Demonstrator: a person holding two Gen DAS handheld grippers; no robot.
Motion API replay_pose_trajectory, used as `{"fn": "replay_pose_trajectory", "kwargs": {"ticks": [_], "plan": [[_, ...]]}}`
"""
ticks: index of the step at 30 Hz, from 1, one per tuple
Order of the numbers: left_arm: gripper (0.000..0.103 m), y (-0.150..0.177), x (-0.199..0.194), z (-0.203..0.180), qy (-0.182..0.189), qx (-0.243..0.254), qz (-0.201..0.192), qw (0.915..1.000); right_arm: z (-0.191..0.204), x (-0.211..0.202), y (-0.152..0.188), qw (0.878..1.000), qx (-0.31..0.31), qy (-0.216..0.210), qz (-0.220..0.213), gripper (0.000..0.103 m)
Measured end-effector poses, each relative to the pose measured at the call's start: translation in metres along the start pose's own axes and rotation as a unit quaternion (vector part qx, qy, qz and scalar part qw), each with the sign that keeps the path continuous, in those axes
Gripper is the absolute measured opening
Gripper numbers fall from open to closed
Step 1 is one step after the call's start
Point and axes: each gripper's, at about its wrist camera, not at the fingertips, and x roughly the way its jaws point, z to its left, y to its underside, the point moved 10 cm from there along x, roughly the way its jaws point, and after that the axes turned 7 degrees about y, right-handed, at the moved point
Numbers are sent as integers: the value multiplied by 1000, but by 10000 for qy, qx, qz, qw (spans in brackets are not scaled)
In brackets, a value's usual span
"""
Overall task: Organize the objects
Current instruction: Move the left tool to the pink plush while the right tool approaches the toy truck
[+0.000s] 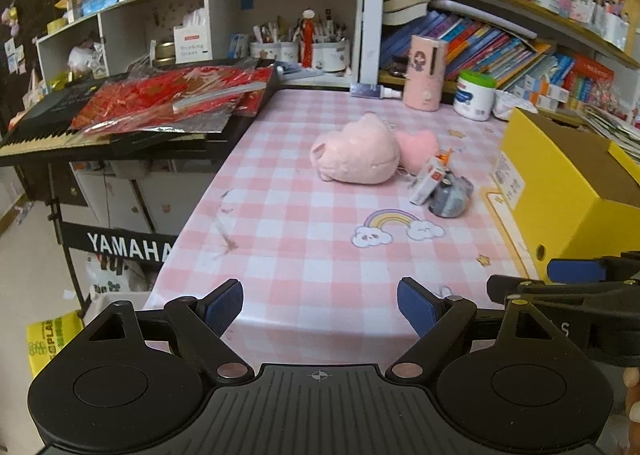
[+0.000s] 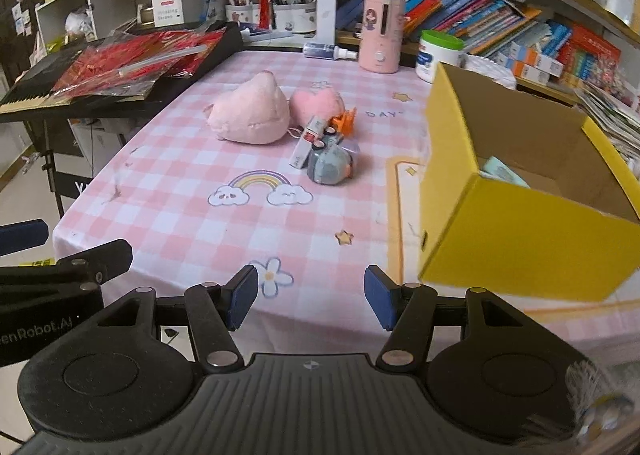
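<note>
A soft pink plush toy (image 2: 250, 115), rounded and fuzzy with a small peak on top, lies near the middle of the table, touching a fluffier pink heart-shaped plush (image 2: 318, 105) behind it. Just beside these sits a small white carton (image 2: 306, 143) leaning against a grey-blue round figure toy (image 2: 332, 167), with something orange (image 2: 346, 119) poking up behind (too small to identify). To the right stands an open yellow cardboard box (image 2: 520, 231), matte and sharp-edged, its brown inside holding a pale object only partly visible over the wall; the box's far side runs out of the frame.

The left gripper (image 1: 320, 307) and the right gripper (image 2: 311, 297) both hang over the near table edge with their blue ribbed pads spread wide, holding nothing.

The pink-and-white checked tablecloth (image 2: 180, 223) is printed with a rainbow, clouds, stars and a flower. At its back edge stand a pink cylindrical container (image 2: 380, 33) and a white tub with a green lid (image 2: 438, 55). Left of the table a Yamaha keyboard (image 1: 48, 135) carries shiny red packets (image 1: 168, 99). Crowded bookshelves (image 1: 500, 43) fill the wall behind.
</note>
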Motion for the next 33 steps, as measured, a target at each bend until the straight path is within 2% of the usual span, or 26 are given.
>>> {"fn": "replay_pose_trajectory", "kwargs": {"ticks": [19,25,33], "plan": [[86,-54,62,13,-362,-248,95,9990,-3,82,-74,9998,-136,-148,28,58],[86,-70,81,13,-440,-322,65,9985,-6,111,-87,9995,-199,-134,193,63],[87,-88,108,8,-386,-301,144,9987,-6,150,-92,9981,-300,-109,529,63]]}}
